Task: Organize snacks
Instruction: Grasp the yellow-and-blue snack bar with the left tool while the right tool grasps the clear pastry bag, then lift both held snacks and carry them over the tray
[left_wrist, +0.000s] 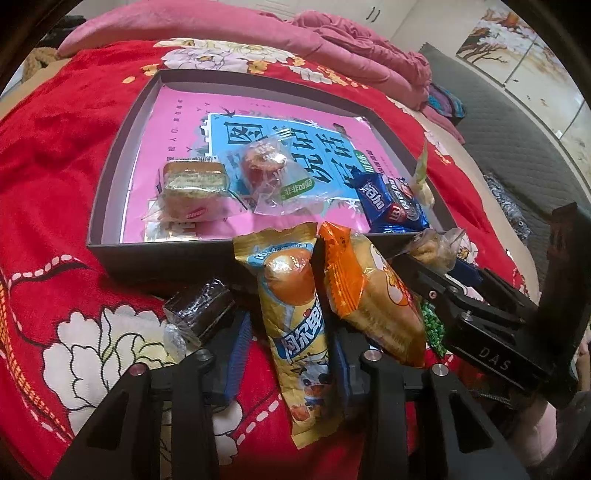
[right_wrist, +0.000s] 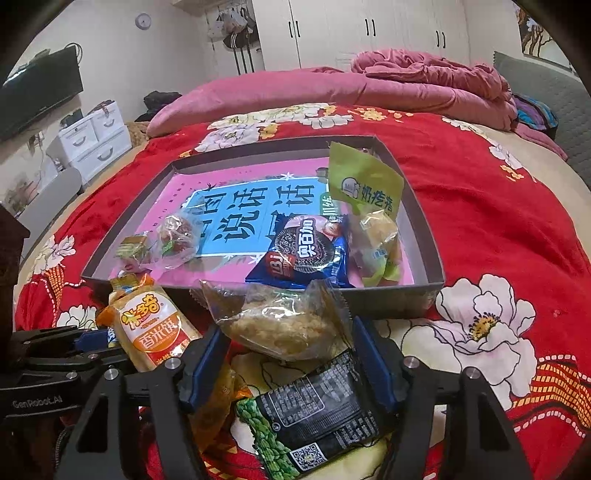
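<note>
Four snacks already lie in the box (right_wrist: 424, 291). Left gripper (left_wrist: 288, 332) clamps the yellow cake packet (left_wrist: 295, 325); right gripper (right_wrist: 291, 354) pinches a clear packet (right_wrist: 280, 321). Several wait on the bedspread (right_wrist: 498, 229).

the left gripper (left_wrist: 288, 332) points downward at a slant, its blue-padded fingers (left_wrist: 236, 350) close together. the right gripper (right_wrist: 291, 354) slants down alongside it on its right, fingers (right_wrist: 373, 365) set wider apart. in the left wrist view the right gripper's black body reaches in from the right edge, with a bit of a sleeve behind it.
</note>
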